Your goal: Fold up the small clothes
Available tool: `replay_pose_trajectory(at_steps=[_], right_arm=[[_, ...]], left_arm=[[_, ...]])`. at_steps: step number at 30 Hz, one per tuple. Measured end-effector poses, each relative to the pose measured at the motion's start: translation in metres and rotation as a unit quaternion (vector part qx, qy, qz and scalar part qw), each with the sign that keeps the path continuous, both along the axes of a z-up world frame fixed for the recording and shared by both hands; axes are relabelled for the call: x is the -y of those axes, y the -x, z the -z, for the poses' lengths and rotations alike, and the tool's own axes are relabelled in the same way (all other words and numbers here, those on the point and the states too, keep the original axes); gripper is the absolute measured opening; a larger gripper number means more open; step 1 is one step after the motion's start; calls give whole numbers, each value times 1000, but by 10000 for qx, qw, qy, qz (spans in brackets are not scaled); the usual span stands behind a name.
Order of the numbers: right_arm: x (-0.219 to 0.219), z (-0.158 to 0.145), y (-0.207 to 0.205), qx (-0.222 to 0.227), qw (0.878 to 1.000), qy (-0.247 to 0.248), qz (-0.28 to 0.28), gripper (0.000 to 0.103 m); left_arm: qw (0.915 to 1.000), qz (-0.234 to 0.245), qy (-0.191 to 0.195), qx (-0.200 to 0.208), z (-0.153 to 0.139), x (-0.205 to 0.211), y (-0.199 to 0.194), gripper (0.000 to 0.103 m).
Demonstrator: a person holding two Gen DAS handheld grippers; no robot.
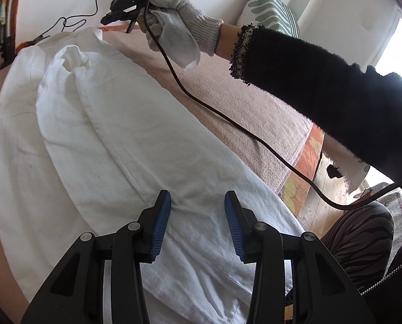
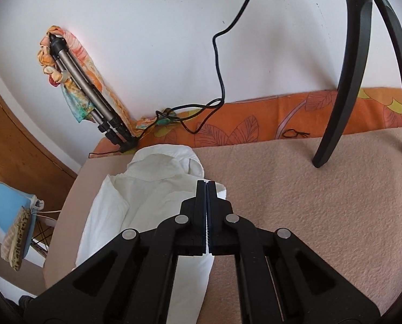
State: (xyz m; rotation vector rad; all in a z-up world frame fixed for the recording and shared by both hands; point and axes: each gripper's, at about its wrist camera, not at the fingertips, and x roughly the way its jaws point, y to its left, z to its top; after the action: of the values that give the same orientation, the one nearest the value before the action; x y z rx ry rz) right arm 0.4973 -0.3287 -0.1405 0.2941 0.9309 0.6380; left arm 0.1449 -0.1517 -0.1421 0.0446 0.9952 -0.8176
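While a beige blanket covers the bed under both tools, a white shirt lies spread on it, reaching from ahead of the left gripper back beneath its jaws, which stand parted above the cloth without pinching it; the right gripper has its jaws pressed together, a thin white edge of the shirt showing in the slit between them, the collar just ahead and to their left; a gloved hand holds that tool; a black cable trails from it.
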Motion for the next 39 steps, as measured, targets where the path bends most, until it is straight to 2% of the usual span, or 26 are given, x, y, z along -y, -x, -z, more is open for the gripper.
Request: replay_pose_trajectory(at_steps=[1, 2, 3, 4, 6, 9, 11, 13, 14, 15, 16, 17, 20, 22, 25, 27, 30, 32, 33, 36, 39], right_arm=[[0, 0, -1, -88, 9999, -31, -80, 4], [0, 2, -4, -235, 9996, -37, -172, 17], [-1, 4, -5, -312, 9994, -1, -177, 26], [-1, 6, -5, -271, 9995, 80, -122, 38], [-3, 13, -8, -309, 9994, 144, -95, 39], [-5, 26, -15, -542, 9984, -17, -167, 39], [-9, 34, -17, -622, 9979, 13, -195, 44], [-9, 36, -19, -664, 9974, -152, -224, 44], [-10, 37, -20, -725, 9967, -262, -246, 40], [-9, 37, -20, -751, 9961, -382, -250, 29], [-9, 37, -20, -773, 9953, -508, -280, 6], [-9, 34, -18, -737, 9953, -561, -263, 4], [-14, 13, -8, -205, 9997, -86, -119, 2], [-15, 2, -7, 66, 9990, 435, 60, 2], [-27, 14, -12, -18, 9932, 1157, 87, 2], [-35, 18, -11, 78, 9896, 1434, 17, 2], [-30, 13, -12, -4, 9903, 1388, 105, 6], [-23, 1, -7, 102, 9896, 1405, 286, 24], [-20, -5, -3, 107, 9900, 1360, 354, 26], [-18, -28, 16, 182, 9921, 1187, 374, 26], [-35, -51, 36, 202, 9953, 946, -49, 26]], left_arm=[[10000, -10, 12, -18, 0, -1, -1, 40], [10000, -13, 19, -30, 0, -1, -1, 40], [10000, -20, 29, -48, 0, -1, -2, 40], [10000, -36, 48, -76, 0, -2, -3, 40], [9999, -57, 80, -120, 0, -3, -4, 40], [10000, -36, 49, -78, 0, -2, -3, 40], [10000, -21, 37, -61, -1, -2, -3, 40], [9999, -23, 61, -94, -1, -2, -4, 40], [9999, -27, 74, -114, -1, -3, -5, 40], [9999, -29, 84, -126, -1, -3, -5, 40], [9999, -26, 89, -132, -1, -3, -6, 40], [9999, -21, 91, -126, -1, -4, -5, 40], [9999, -29, 92, -129, -1, -4, -5, 40], [9999, -54, 89, -119, -1, -4, -5, 40], [9999, -63, 68, -107, -1, -3, -5, 40], [9999, -57, 58, -107, -1, -2, -5, 40], [9997, -97, 67, -220, -3, -4, -4, 40], [9992, -122, 144, -352, -5, -8, -3, 40], [9990, -140, 178, -382, -6, -10, -1, 40], [9990, -209, 257, -295, -14, -20, 6, 40], [9986, -356, 401, -39, -30, -35, 13, 40]])
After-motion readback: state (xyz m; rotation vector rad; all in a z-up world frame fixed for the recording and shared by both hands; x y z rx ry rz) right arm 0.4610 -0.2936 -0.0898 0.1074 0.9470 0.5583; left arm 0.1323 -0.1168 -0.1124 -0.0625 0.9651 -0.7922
